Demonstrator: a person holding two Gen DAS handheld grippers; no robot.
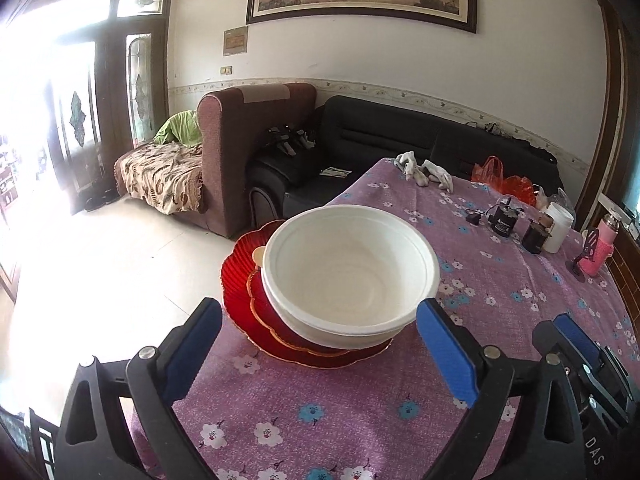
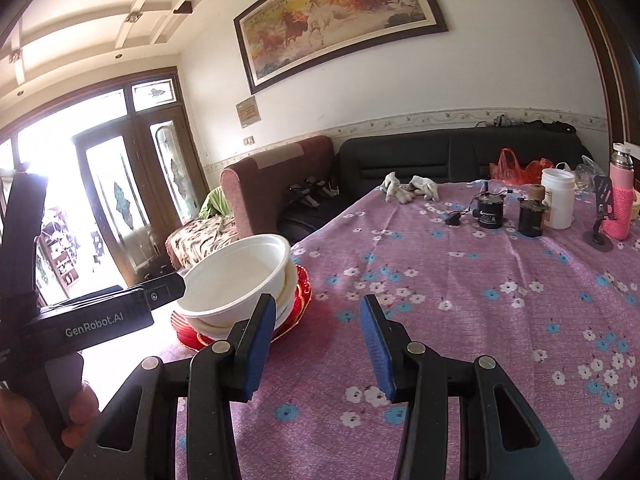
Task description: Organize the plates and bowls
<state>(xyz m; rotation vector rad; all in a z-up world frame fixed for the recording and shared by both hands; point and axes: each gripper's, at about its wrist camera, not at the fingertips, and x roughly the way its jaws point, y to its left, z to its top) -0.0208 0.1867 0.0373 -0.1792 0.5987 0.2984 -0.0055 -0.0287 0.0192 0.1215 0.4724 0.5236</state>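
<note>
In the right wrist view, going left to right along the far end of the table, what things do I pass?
White gloves → black round device → dark brown jar → white plastic jar → black phone stand → pink flask in a knitted sleeve.

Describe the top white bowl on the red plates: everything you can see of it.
The top white bowl is round, matte and plain, like foam or paper pulp, with a rolled rim and a faint ring inside. It looks empty. It sits upright but slightly askew, nested in another white bowl, whose rim shows beneath. The stack rests on two scalloped red plates near the edge of the floral purple tablecloth. No gripper touches it; the left gripper stands open just before it.
</note>
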